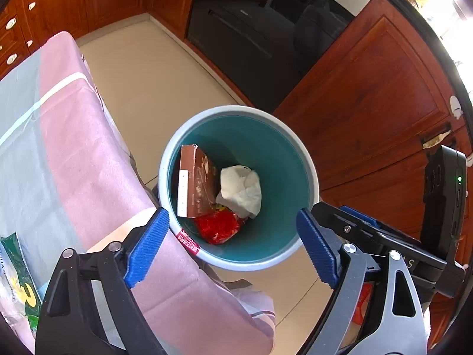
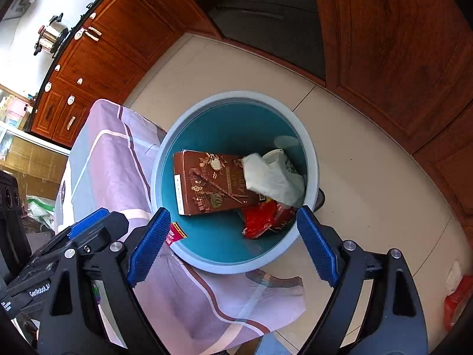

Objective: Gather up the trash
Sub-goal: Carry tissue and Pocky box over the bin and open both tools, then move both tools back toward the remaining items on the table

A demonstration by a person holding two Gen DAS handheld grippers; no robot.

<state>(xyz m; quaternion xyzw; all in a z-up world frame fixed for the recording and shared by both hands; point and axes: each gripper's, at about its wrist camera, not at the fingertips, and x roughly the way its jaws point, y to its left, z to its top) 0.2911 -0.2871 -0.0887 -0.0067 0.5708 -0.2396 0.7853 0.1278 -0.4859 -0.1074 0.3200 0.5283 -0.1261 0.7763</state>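
Trash on the table comes first as you scan from the left: in the left wrist view a green-printed plastic bag [image 1: 17,281] lies on the pink-and-grey tablecloth [image 1: 74,153] at the lower left edge, not yet collected. Moving to the centre, the teal bin [image 1: 307,159] stands on the floor just beside the table corner, and already holds a brown carton [image 1: 196,183], a crumpled white tissue [image 1: 241,190] and a red wrapper [image 1: 218,226]. Your left gripper [image 1: 233,244] hangs over it, fingers spread wide, holding nothing; your right gripper [image 2: 233,244] is likewise wide apart and empty. At the lower right of the right wrist view, a red-and-white scrap [image 2: 456,298] lies on the floor tiles, probably also left to gather. Watch the draped cloth, which touches the bin's rim.
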